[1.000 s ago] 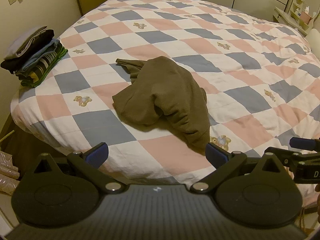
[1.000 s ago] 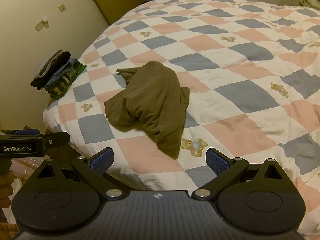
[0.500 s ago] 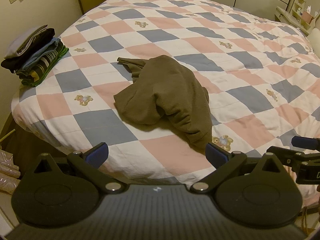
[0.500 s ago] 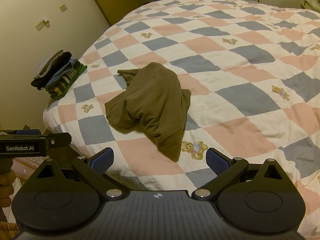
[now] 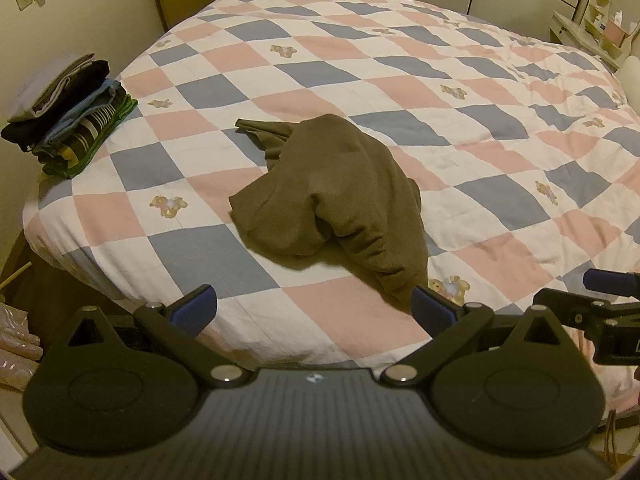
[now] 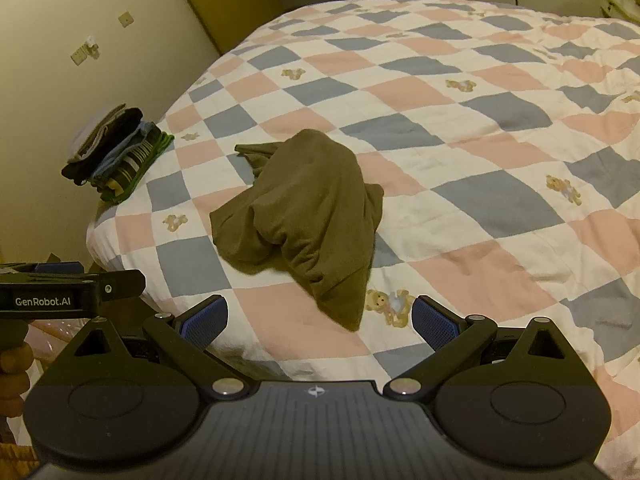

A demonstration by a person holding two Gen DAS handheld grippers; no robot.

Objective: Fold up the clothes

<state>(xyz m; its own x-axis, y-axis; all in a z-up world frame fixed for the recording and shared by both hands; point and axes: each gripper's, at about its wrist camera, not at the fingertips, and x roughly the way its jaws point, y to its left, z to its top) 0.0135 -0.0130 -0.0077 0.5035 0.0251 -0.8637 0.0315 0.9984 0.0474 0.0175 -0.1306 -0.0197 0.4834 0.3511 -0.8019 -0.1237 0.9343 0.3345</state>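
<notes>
- The left gripper (image 5: 314, 308) stands wide apart and empty, its blue pads (image 5: 196, 306) hanging over the near edge of the bed; nothing lies between them
- The right gripper (image 6: 318, 322) is likewise spread wide and holds nothing; its right-hand pad sits just beside a teddy-bear motif (image 6: 390, 304) printed on the quilt; in its view the other gripper's body shows at the left edge, so the two ride side by side, apart from one another
- Just beyond both sets of pads lies the olive-brown garment (image 5: 332, 192), a crumpled heap on the checked quilt (image 5: 500, 200) near the bed's front edge; neither gripper touches it; one narrow end trails toward the far left, and a thicker folded lobe droops toward the grippers, its tip near the left gripper's right-hand pad
- The cloth looks like soft, fairly thick knit; I judge it light, limp and not slippery, likely to sag and bunch when lifted; a pinch on a single layer at an edge or corner should hold well, while a grab into the middle of the heap would catch several layers at once
- The near drooping tip (image 6: 348, 312) and the flat left lobe (image 6: 232, 240) seem the readiest holds, one for each gripper, to spread the piece flat first
- Farther off, at the bed's left corner, a stack of folded clothes (image 5: 68, 124) rests by the wall; folding of this piece has not begun
</notes>
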